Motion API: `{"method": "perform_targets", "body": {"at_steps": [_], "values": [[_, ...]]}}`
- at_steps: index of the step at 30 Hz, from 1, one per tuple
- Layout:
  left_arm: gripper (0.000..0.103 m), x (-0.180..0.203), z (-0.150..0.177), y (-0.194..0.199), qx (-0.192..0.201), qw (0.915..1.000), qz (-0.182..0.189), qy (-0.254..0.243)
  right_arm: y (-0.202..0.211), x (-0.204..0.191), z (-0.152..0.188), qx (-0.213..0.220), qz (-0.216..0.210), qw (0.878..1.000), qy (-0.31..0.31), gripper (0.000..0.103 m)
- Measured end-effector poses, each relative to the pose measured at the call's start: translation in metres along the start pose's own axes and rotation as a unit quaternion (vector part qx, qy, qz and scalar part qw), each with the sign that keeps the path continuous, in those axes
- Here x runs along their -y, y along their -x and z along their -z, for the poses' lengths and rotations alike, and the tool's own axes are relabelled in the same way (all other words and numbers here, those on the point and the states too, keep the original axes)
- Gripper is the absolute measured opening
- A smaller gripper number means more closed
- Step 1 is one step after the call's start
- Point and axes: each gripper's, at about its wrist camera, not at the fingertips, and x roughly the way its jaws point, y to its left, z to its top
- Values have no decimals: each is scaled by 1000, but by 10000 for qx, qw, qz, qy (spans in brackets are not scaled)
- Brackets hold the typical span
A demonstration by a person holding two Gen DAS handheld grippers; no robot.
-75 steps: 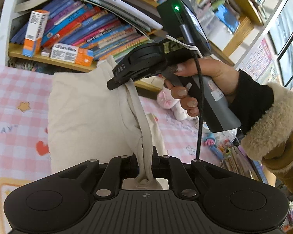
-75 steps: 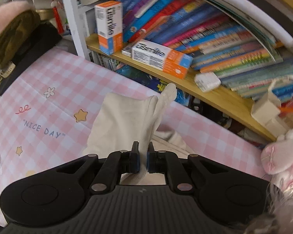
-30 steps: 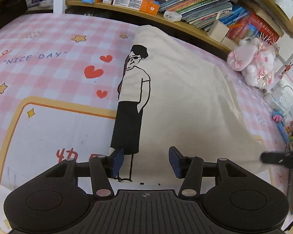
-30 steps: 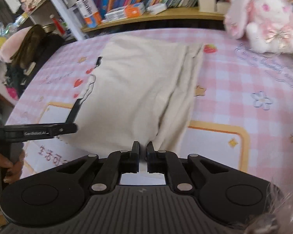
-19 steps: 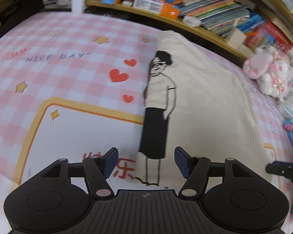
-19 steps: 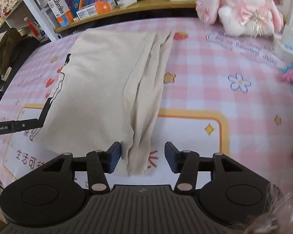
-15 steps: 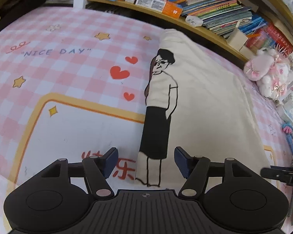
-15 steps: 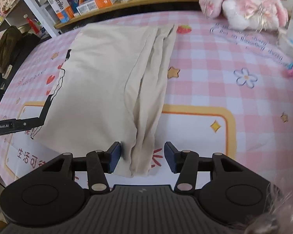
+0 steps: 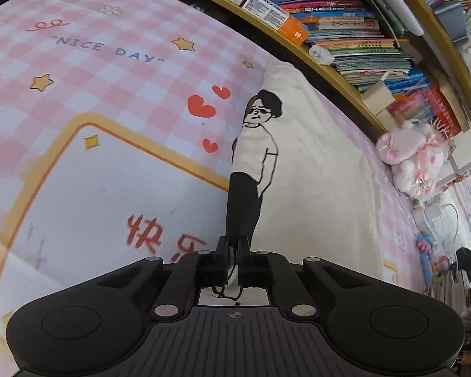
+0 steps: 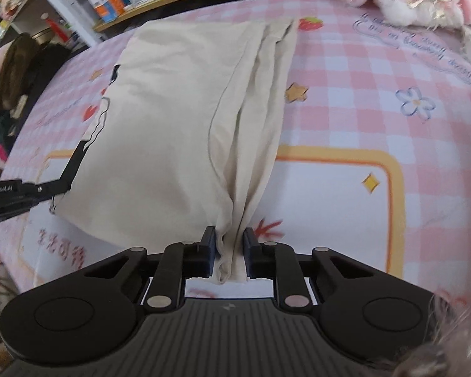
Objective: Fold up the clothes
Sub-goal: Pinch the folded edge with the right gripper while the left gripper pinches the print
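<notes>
A cream garment (image 9: 314, 172) with a printed cartoon figure along its left edge lies flat on the pink checked mat (image 9: 94, 72). My left gripper (image 9: 232, 246) is shut on its near left corner, at the figure's legs. In the right wrist view the same garment (image 10: 172, 110) shows bunched folds down its right side. My right gripper (image 10: 229, 240) is shut on the near end of those folds. The left gripper (image 10: 64, 185) appears there from the side, at the garment's near left corner.
A wooden bookshelf (image 9: 329, 59) full of books and boxes runs along the mat's far edge. A pink plush toy (image 9: 414, 154) sits at the far right. Dark clothing (image 10: 12, 72) is piled off the mat's left side. A small toy (image 9: 424, 248) lies at the right edge.
Both grippers were open over the garment's near edge half a second ago; each has now shut on its near corner. Before that the garment was laid down flat and let go.
</notes>
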Motion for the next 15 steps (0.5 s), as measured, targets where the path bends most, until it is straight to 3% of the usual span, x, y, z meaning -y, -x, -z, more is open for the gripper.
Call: {"method": "perform_targets", "body": {"at_steps": [5,6,8,11,12,13,15], "values": [[5,0,8,8,-248,9987,11,-454,4,2,11,-129,-215,9997,-4,17],[9,2,7,9,-281,9978,-63,-604,4,2,14,-154,-259,9995,-5,17],[14,7,-3,6,-120,9957,-123,-907,5,4,17,-114,-281,9995,-129,17],[40,17,-20,0,194,9903,-184,-1361,6,4,19,-4,-221,9987,-456,18],[63,20,-25,-2,299,9878,-204,-1511,6,4,21,38,-189,9983,-549,19],[79,23,-31,-4,403,9850,-224,-1661,6,2,22,90,-148,9980,-613,20],[84,29,-42,-9,611,9783,-264,-1959,8,0,26,203,-50,9972,-715,21]]}}
